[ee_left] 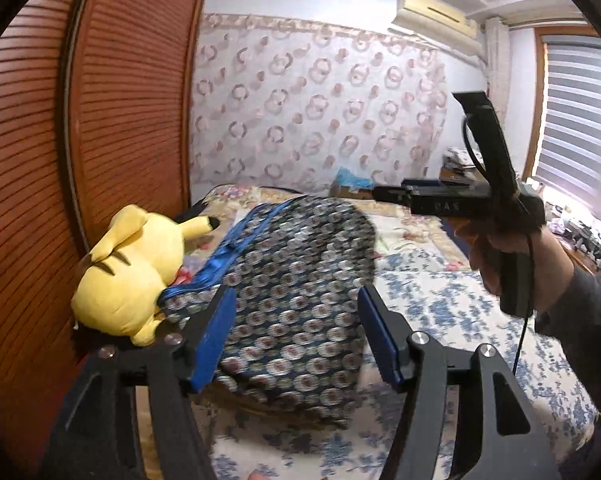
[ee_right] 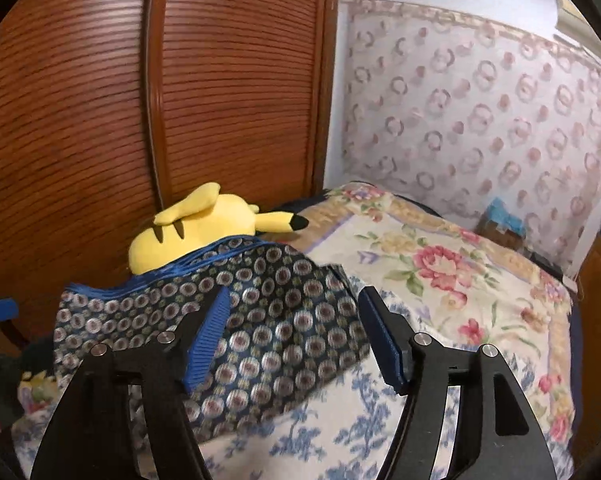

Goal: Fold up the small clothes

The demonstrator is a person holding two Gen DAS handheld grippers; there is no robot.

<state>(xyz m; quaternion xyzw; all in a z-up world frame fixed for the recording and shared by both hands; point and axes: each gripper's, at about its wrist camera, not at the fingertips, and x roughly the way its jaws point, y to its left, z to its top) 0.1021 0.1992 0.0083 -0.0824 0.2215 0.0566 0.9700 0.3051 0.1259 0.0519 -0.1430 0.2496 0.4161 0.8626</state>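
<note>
The left gripper (ee_left: 296,336) has its two blue pads wide apart and nothing is pinched between them. The right gripper (ee_right: 294,334) looks the same from its own camera: pads apart, holding nothing. Just past both of them lies the small patterned garment (ee_left: 296,280), dark blue with little round dots and a bright blue band (ee_left: 220,256) along one edge. It sits in a soft, bumpy heap on the bed cover (ee_right: 440,280) with flowers on it, not flat yet. One side of it leans against a yellow plush toy (ee_left: 128,264) that lies by the brown wooden wardrobe door (ee_right: 240,92). I think the cloth is light and floppy, and a bit shiny, so it may slip. It should bend any way you pull it and cannot break. The blue band looks like the thickest, firmest part, so that edge or a corner seems the best place to pinch. In the left view the other tool shows in a hand (ee_left: 504,256), and its black body has pale letters, too blurry to read for sure.
</note>
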